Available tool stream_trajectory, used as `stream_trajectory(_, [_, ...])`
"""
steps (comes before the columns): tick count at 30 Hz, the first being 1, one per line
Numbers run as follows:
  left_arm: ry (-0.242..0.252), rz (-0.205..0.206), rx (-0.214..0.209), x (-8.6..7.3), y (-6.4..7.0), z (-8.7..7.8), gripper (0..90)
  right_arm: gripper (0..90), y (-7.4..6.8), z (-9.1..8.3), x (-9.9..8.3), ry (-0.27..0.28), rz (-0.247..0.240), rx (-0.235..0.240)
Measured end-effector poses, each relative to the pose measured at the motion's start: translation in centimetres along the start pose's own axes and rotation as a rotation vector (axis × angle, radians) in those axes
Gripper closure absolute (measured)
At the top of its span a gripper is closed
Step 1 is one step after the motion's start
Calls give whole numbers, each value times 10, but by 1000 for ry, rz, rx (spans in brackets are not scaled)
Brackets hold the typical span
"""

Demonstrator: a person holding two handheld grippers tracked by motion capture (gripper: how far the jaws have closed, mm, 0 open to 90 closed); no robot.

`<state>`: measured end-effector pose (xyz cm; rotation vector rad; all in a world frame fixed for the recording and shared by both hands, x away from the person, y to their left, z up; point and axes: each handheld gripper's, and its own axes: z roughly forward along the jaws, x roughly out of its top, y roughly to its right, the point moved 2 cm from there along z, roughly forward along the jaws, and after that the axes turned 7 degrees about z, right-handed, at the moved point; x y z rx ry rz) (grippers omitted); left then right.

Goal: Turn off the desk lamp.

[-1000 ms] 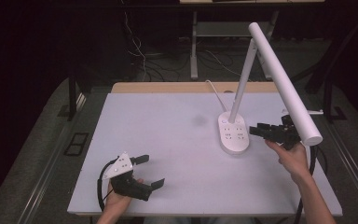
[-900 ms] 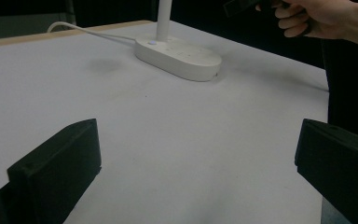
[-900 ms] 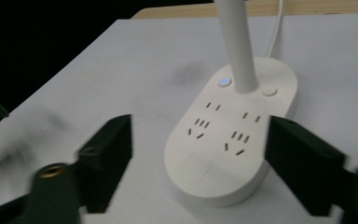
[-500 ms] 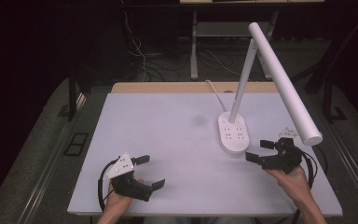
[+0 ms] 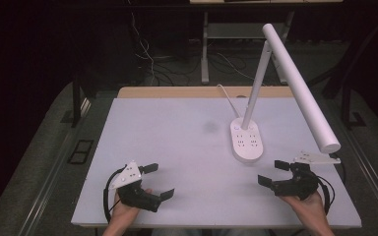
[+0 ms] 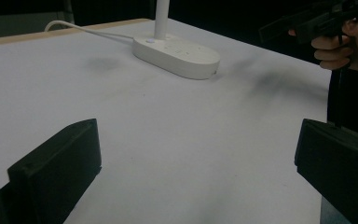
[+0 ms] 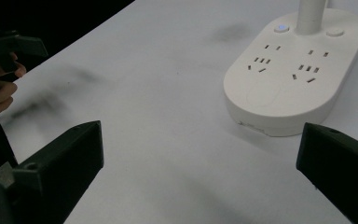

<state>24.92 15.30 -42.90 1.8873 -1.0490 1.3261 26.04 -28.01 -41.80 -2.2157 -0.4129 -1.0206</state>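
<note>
Right gripper (image 5: 274,173) has pulled back from the desk lamp (image 5: 246,140) to the near right of the table (image 5: 167,132).

A second ago it was up beside the lamp's base; now it sits low near the near edge, jaws wide apart and empty, well clear of the base, which suggests the work on the lamp is likely finished or paused. The left gripper (image 5: 158,181) has stayed at the near left, jaws also spread with nothing between them. The lamp stands right of centre, its tube head angled toward the near right. The right gripper view shows the base's sockets (image 7: 282,63) and a lit blue button (image 7: 282,28); the left gripper view shows the cord (image 6: 88,30) trailing off far left.
</note>
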Motion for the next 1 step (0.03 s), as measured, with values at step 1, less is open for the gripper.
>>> stream_trajectory(1, [1,-1,-1,0,0,0,0,6,0,0,0,0,4,3])
